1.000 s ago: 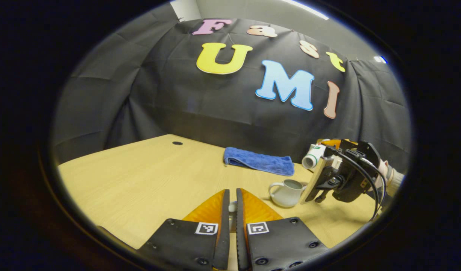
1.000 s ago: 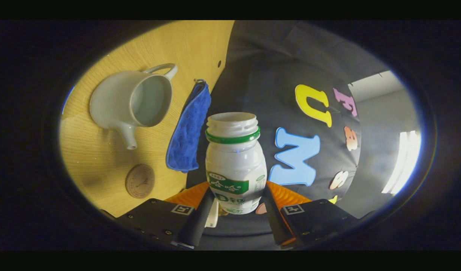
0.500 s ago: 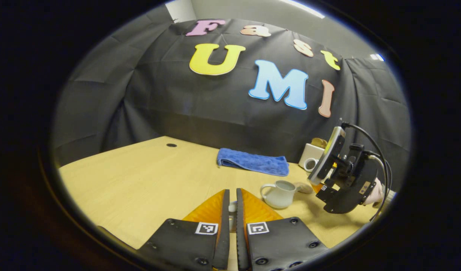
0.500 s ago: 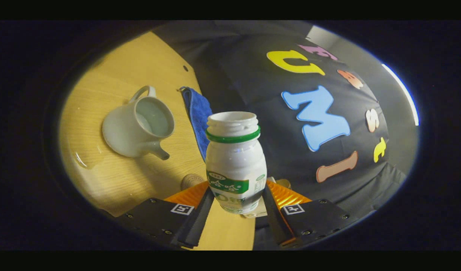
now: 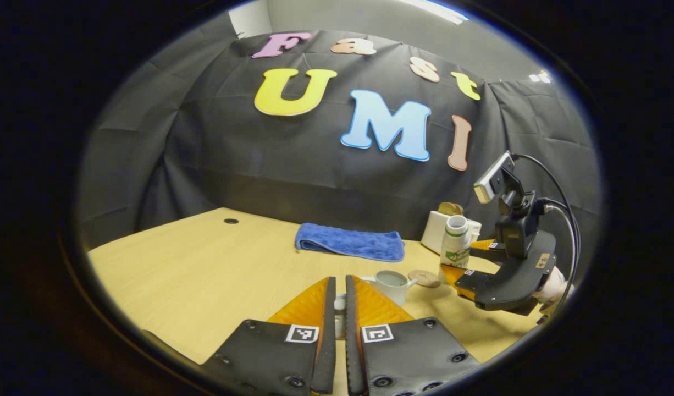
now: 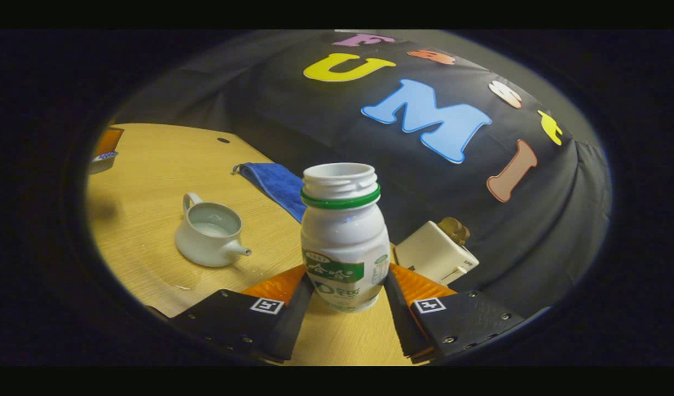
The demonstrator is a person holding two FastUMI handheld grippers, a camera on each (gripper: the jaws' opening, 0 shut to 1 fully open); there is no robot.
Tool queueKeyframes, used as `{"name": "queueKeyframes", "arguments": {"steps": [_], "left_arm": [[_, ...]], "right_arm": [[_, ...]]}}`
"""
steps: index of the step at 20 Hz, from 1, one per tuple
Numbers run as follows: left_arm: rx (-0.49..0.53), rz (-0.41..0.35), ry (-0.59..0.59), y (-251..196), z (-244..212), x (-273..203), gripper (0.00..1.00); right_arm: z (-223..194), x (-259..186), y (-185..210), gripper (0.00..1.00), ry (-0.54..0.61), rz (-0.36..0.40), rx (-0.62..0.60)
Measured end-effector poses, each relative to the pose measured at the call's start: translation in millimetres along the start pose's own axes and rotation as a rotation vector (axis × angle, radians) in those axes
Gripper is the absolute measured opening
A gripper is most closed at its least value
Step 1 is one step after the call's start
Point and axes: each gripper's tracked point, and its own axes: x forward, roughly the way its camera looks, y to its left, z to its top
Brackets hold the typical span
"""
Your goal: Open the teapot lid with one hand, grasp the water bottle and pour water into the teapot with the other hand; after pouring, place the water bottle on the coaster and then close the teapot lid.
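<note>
In the right gripper view my right gripper (image 6: 345,281) is shut on a white water bottle (image 6: 343,236) with a green neck ring, held upright and uncapped. The white teapot (image 6: 210,235) stands lidless on the table to its left, with water inside. In the left gripper view the teapot (image 5: 392,283) sits just beyond my fingers, a round brown coaster (image 5: 424,278) lies to its right, and the bottle (image 5: 456,245) hangs in the right gripper (image 5: 464,265) just right of the coaster. My left gripper (image 5: 340,297) is shut on a small white piece, the teapot lid (image 5: 340,318).
A folded blue cloth (image 5: 348,242) lies near the back of the wooden table (image 5: 205,269). A white box (image 6: 433,256) with a brown thing on top stands at the back right, close behind the bottle. A small cable hole (image 5: 231,221) marks the far left.
The right gripper has swung the bottle from tipped over the teapot back to upright and moved it right, past the coaster. The left gripper has stayed shut, drifting slightly.
</note>
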Motion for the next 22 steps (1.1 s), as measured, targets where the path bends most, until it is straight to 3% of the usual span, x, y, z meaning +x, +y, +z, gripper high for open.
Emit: {"name": "queueKeyframes", "arguments": {"steps": [9,17,18,19,20,22], "left_arm": [[0.040,-0.079,-0.026,-46,7,11,0.18],[0.096,-0.140,-0.034,-69,10,53,0.14],[0.101,-0.160,-0.031,-74,11,60,0.18],[0.112,-0.177,-0.027,-79,10,66,0.10],[0.128,-0.191,-0.025,-83,10,72,0.18],[0.154,-0.202,-0.013,-87,6,87,0.18]], "right_arm": [[12,-25,3,0.71,-0.009,0.112,0.264],[20,-40,1,0.71,-0.024,0.166,0.363],[19,-42,1,0.71,-0.027,0.169,0.371],[18,-43,0,0.71,-0.029,0.174,0.379],[17,-44,1,0.71,-0.031,0.179,0.385],[14,-45,-1,0.71,-0.035,0.182,0.393]]}}
